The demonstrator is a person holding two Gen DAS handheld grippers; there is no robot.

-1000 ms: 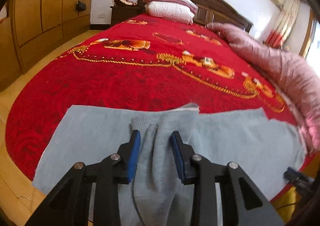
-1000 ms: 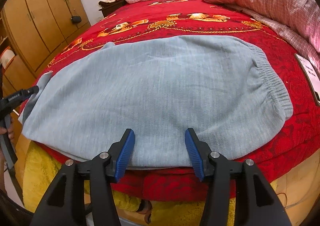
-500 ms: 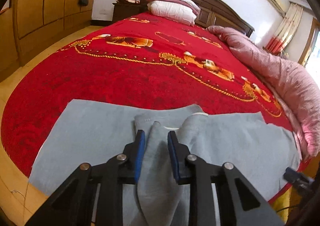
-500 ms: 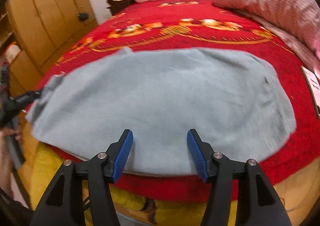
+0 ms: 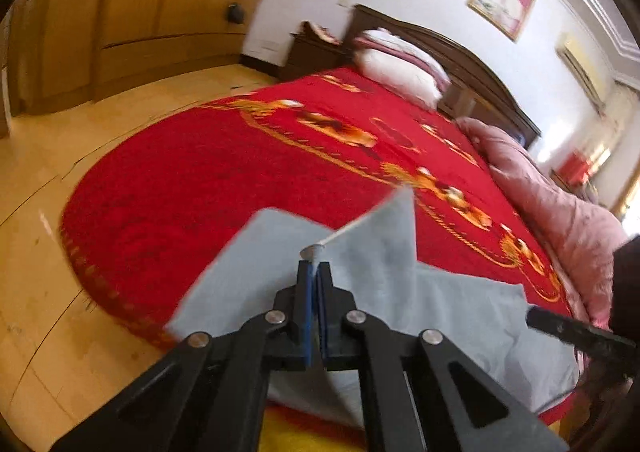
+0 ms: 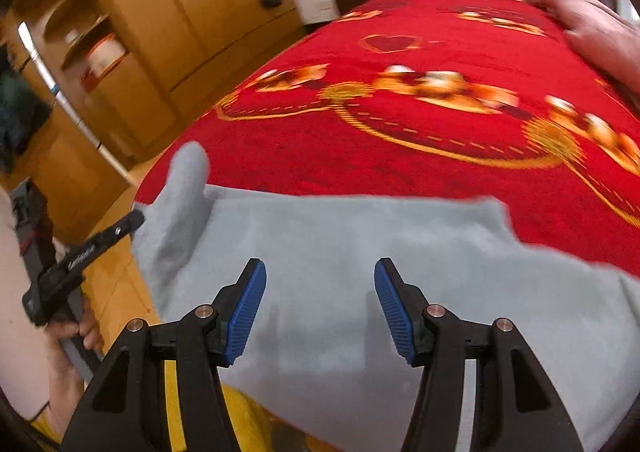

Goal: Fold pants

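Grey fleece pants (image 5: 452, 316), one pair, soft and matte, lie across the near end of the bed on a red plush bedspread (image 5: 224, 187) patterned with gold chains and orange motifs. One fold of the fabric is raised off the bed into a peaked flap, with a white edge showing at its crest. Two hand-held grippers are present, each with black plastic arms, silver rivets and ribbed blue pads. Left gripper (image 5: 315, 276): jaws have just been closing and now stand pressed together, pinching the raised fold of the pants between the pads. Right gripper (image 6: 320, 308): jaws spread wide, pads clear of the cloth, with the flat grey fabric visible beyond the gap between them. One hand (image 6: 68, 336) grips the left tool's handle at the left edge of the right wrist view. Two stacked pillows (image 5: 400, 59), white and pink-edged, sit against a dark wooden headboard (image 5: 472, 63). One pink quilted duvet (image 5: 560, 211) is bunched along the bed's right side. Wooden wardrobe doors (image 6: 192, 11) line the wall; both views are motion-blurred.
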